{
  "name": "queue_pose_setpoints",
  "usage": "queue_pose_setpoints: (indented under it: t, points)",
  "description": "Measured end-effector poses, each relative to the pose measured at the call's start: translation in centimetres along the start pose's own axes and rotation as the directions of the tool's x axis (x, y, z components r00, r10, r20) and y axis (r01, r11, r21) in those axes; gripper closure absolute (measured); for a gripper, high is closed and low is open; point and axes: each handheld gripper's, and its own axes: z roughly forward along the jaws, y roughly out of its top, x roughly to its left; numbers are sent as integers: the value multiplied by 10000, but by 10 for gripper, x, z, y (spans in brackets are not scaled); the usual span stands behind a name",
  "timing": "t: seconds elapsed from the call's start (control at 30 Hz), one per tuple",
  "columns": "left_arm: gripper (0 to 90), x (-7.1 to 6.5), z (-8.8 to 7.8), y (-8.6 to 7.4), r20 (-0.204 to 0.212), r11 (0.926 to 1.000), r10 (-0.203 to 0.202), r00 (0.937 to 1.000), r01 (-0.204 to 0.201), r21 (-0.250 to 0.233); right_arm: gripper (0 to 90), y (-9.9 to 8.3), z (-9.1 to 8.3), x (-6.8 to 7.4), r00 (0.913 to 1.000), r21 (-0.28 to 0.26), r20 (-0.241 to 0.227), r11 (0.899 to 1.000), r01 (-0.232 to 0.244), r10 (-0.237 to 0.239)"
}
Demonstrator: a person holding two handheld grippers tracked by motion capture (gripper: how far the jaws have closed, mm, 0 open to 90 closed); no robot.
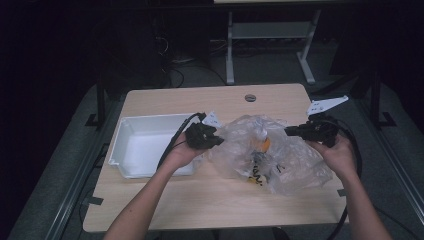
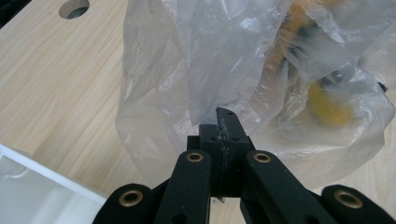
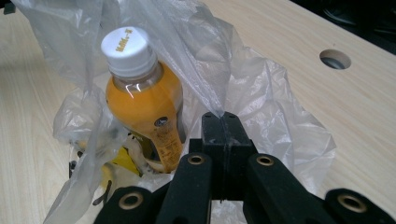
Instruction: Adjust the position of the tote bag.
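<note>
DONE: left tongs [image 1: 218,141] and right tongs [image 1: 288,131] each pinch the plastic bag [image 1: 295,165] edges, mouth spread mid-frame | LEFT: bottle [image 3: 142,105] remains inside; tray [image 1: 131,165] at left is empty

The white cap [image 3: 127,49] of an orange drink bottle [image 3: 144,112] inside a clear plastic bag [image 3: 261,116] carried a short yellow print, too small to read; the bottle's dark label [image 3: 161,133] bore a small round emblem, also illegible, while black lettering showed through the bag in the high view, too blurred to make out
</note>
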Motion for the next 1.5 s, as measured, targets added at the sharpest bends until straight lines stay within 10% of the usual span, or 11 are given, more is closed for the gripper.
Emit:
queue_pose_setpoints:
  t: [1.5]
  points:
    - [900, -23, 24, -11, 136, 9963, 612, 9980, -619, 599, 895, -80, 50, -7, 9811, 713, -308, 9794, -1887, 1912]
